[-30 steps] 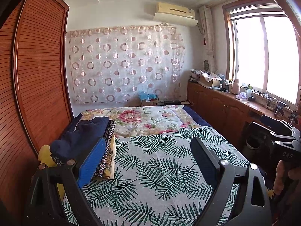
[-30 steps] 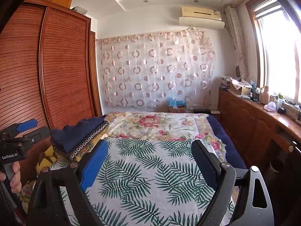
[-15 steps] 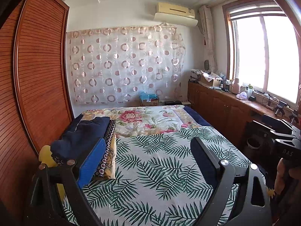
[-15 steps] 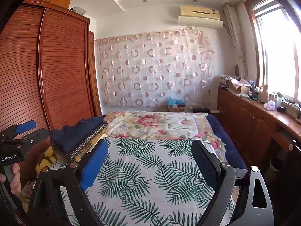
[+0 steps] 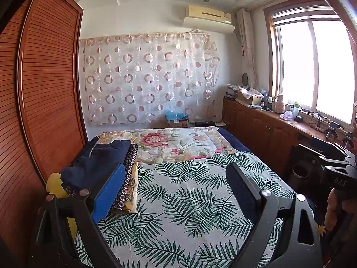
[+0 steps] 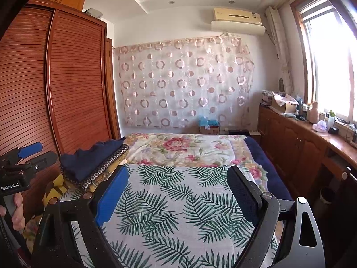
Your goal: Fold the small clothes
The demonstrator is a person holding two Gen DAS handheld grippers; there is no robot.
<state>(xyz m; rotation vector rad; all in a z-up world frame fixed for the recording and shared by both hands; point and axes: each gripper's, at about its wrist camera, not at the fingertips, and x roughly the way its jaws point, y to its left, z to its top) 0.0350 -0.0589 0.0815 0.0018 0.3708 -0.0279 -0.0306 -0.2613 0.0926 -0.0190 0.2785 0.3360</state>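
Left wrist view: the left gripper (image 5: 174,189) is held above the near end of the bed, jaws spread wide, nothing between them. One finger carries a blue pad (image 5: 109,192), the other a black pad (image 5: 242,192). Below and between the fingers the palm-leaf print sheet (image 5: 189,196) is seen lying flat. Just beyond the blue pad, at the sheet's left edge, a stack of folded clothes (image 5: 104,167) is noted: a navy garment on top, a dark piece with ring-pattern trim beneath it, yellow fabric at the bottom. Further back the floral quilt (image 5: 176,143) is spread across the bed. A wooden wardrobe (image 5: 44,93) stands left of the bed, a circle-pattern curtain (image 5: 147,80) hangs on the far wall, an air conditioner (image 5: 208,17) is mounted above it. At the right edge the other tool is seen, held in a hand.

Right wrist view: the right gripper (image 6: 177,192) is likewise held wide apart and empty above the leaf sheet. The folded stack (image 6: 91,160) is recorded to the left of its blue finger, well apart from it. A wooden counter (image 6: 312,134) under the window (image 6: 330,55) is cluttered with small items.
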